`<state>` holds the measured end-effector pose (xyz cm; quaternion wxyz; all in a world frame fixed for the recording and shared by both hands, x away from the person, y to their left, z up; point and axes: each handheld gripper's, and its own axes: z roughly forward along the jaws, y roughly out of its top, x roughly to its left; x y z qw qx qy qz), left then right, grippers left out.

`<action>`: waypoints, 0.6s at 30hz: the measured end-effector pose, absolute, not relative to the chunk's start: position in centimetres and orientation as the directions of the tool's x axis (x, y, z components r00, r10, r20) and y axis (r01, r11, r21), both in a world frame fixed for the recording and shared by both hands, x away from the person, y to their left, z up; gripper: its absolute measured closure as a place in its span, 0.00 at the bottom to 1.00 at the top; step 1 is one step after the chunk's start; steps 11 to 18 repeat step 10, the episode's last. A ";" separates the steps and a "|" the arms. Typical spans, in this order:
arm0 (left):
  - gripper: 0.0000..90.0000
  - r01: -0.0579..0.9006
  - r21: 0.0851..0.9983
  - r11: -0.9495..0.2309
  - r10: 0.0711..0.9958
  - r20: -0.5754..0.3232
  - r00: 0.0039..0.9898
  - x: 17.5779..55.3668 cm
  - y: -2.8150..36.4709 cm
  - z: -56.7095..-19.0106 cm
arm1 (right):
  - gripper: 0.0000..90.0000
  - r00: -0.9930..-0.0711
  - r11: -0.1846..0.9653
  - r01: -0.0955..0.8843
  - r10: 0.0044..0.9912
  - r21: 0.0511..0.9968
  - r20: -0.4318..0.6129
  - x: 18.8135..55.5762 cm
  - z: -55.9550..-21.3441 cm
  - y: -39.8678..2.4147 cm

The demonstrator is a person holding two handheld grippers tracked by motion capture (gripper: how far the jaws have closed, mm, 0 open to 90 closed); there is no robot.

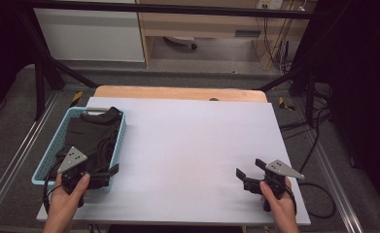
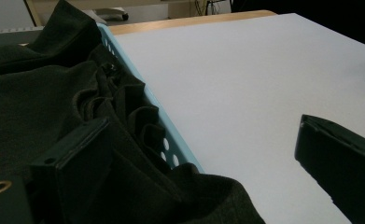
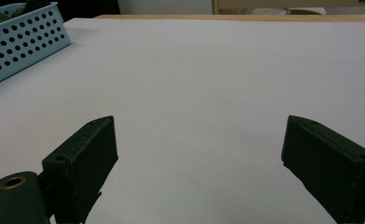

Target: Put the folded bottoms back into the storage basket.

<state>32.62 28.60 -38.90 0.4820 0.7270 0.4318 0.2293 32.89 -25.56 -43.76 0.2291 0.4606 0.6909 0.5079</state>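
— Where did the dark, crumpled cloth garment (image 1: 93,138) lie?

— Inside the light-blue perforated plastic basket (image 1: 121,133) at the left edge of the white table (image 1: 192,150), one fold spilling over its near rim.

— And the left gripper (image 1: 111,170)?

— At the basket's near corner, jaws spread wide. In the left gripper view one jaw sat against the cloth (image 2: 54,107) and the other hung over bare table; nothing was clamped.

— The right gripper (image 1: 248,169)?

— Well apart, near the table's right edge, jaws wide and empty above the bare surface.
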 end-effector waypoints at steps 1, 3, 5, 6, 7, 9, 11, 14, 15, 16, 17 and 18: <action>0.04 0.406 0.899 -0.164 0.849 -0.081 0.522 32.6 28.6 -38.9 | 0.12 -0.477 0.065 0.401 0.866 0.914 0.148 33.0 -43.9 -25.3; 0.04 0.406 0.899 -0.164 0.849 -0.081 0.522 32.6 28.6 -38.9 | 0.12 -0.483 0.068 0.398 0.863 0.915 0.146 33.1 -44.0 -25.0; 0.04 0.404 0.900 -0.164 0.849 -0.080 0.522 32.6 28.6 -38.9 | 0.11 -0.488 0.077 0.393 0.862 0.916 0.137 33.3 -44.2 -24.7; 0.04 0.404 0.900 -0.164 0.849 -0.079 0.522 32.6 28.6 -38.9 | 0.11 -0.486 0.076 0.388 0.864 0.919 0.133 33.3 -44.3 -24.5; 0.04 0.403 0.900 -0.164 0.849 -0.079 0.522 32.6 28.6 -38.9 | 0.11 -0.487 0.077 0.383 0.863 0.920 0.131 33.3 -44.3 -24.5; 0.04 0.403 0.900 -0.164 0.849 -0.079 0.522 32.6 28.6 -38.9 | 0.11 -0.484 0.077 0.384 0.865 0.920 0.130 33.3 -44.4 -24.4; 0.04 0.403 0.900 -0.165 0.849 -0.078 0.523 32.6 28.6 -38.9 | 0.11 -0.483 0.079 0.384 0.866 0.920 0.127 33.4 -44.4 -24.4; 0.04 0.403 0.900 -0.165 0.849 -0.078 0.523 32.6 28.6 -38.9 | 0.11 -0.483 0.079 0.384 0.866 0.920 0.127 33.4 -44.4 -24.4; 0.04 0.403 0.900 -0.165 0.849 -0.078 0.523 32.6 28.6 -38.9 | 0.11 -0.483 0.079 0.384 0.866 0.920 0.127 33.4 -44.4 -24.4; 0.04 0.403 0.900 -0.165 0.849 -0.078 0.523 32.6 28.6 -38.9 | 0.11 -0.483 0.079 0.384 0.866 0.920 0.127 33.4 -44.4 -24.4; 0.04 0.403 0.900 -0.165 0.849 -0.078 0.523 32.6 28.6 -38.9 | 0.11 -0.483 0.079 0.384 0.866 0.920 0.127 33.4 -44.4 -24.4; 0.04 0.403 0.900 -0.165 0.849 -0.078 0.523 32.6 28.6 -38.9 | 0.11 -0.483 0.079 0.384 0.866 0.920 0.127 33.4 -44.4 -24.4</action>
